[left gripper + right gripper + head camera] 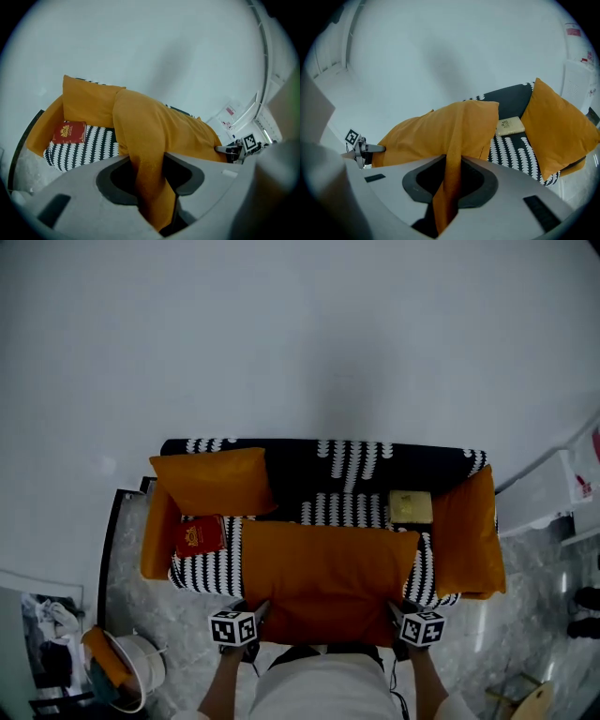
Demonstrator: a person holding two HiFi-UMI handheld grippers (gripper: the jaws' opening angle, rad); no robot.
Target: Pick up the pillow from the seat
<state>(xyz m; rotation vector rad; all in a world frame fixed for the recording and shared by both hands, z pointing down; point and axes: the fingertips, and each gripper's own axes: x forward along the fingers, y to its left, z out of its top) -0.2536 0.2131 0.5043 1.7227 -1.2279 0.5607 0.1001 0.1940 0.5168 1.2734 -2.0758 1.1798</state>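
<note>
A large orange pillow (328, 573) hangs in front of the black-and-white patterned sofa seat (206, 568), stretched between my two grippers. My left gripper (251, 622) is shut on its lower left corner; in the left gripper view the orange fabric (140, 126) runs down between the jaws of the left gripper (152, 183). The right gripper (401, 620) is shut on the lower right corner, and in the right gripper view the pillow (440, 129) folds into the jaws of that gripper (450, 183). Each gripper shows in the other's view, pinching the far corner.
A red book (201, 535) lies on the seat at the left, a tan book (411, 507) at the right. One orange pillow (211, 481) leans at the back left, another (466, 533) against the right arm. A white basket (136, 667) stands on the floor, lower left.
</note>
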